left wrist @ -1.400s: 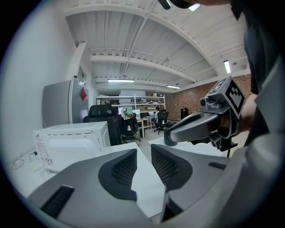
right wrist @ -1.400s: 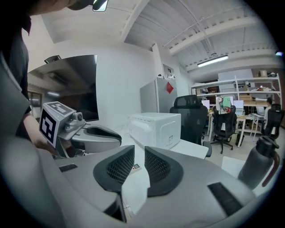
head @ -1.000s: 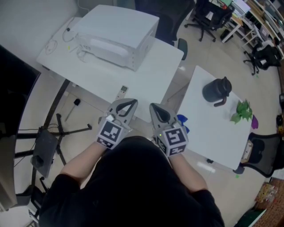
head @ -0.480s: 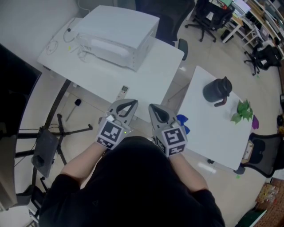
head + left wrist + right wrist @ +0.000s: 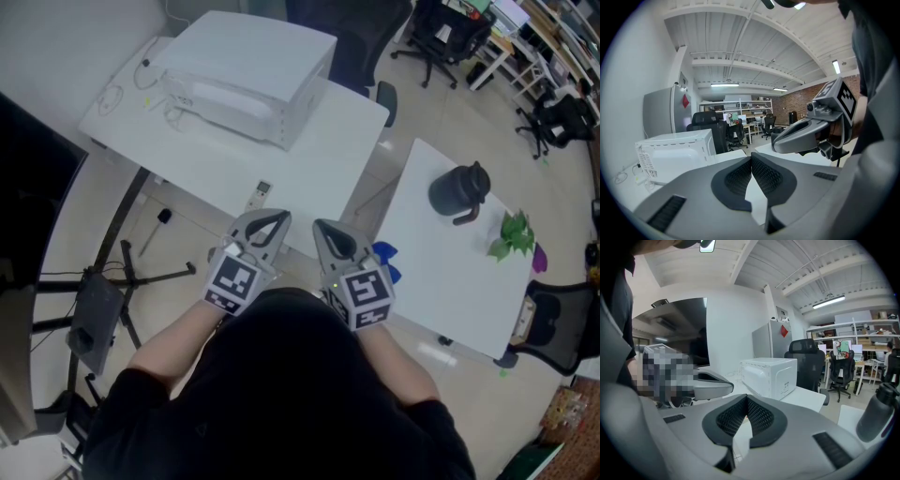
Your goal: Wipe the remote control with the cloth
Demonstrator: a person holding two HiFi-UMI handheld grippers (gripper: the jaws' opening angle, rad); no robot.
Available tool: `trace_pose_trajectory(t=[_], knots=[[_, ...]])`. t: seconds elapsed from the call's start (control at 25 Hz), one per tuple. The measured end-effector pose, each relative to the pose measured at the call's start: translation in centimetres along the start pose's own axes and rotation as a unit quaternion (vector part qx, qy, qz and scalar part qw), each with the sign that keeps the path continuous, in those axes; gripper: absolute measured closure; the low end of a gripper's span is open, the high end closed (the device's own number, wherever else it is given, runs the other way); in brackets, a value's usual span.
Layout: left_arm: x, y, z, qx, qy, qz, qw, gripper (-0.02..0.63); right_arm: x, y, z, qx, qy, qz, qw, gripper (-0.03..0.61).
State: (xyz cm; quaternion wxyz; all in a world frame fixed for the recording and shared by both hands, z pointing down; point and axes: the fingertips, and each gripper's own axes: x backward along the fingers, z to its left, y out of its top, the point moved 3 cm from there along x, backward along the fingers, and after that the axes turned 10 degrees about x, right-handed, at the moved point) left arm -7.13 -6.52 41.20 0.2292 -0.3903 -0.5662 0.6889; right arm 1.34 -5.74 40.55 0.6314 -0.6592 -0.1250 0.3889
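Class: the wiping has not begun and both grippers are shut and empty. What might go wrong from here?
The remote control lies near the edge of the left table; an unsteadied wipe might push it off. The blue cloth lies at the edge of the right table, partly hidden by the right gripper; a blind grab might miss it or knock it down.

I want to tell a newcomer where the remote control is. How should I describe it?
Find the big white microwave on the left table. Come toward that table's near edge, just ahead of the left tool: the remote control lies there, a small slim pale bar, the only thing on that bare stretch.
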Motion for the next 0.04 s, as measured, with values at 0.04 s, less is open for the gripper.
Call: trace_pose_trajectory(t=[0.04], knots=[[0.03,0.05,-0.03,0.005,0.002,0.0,1.0,0.612,0.02,0.07,0.03,-0.001,0.0,0.0,1.0,0.571]])
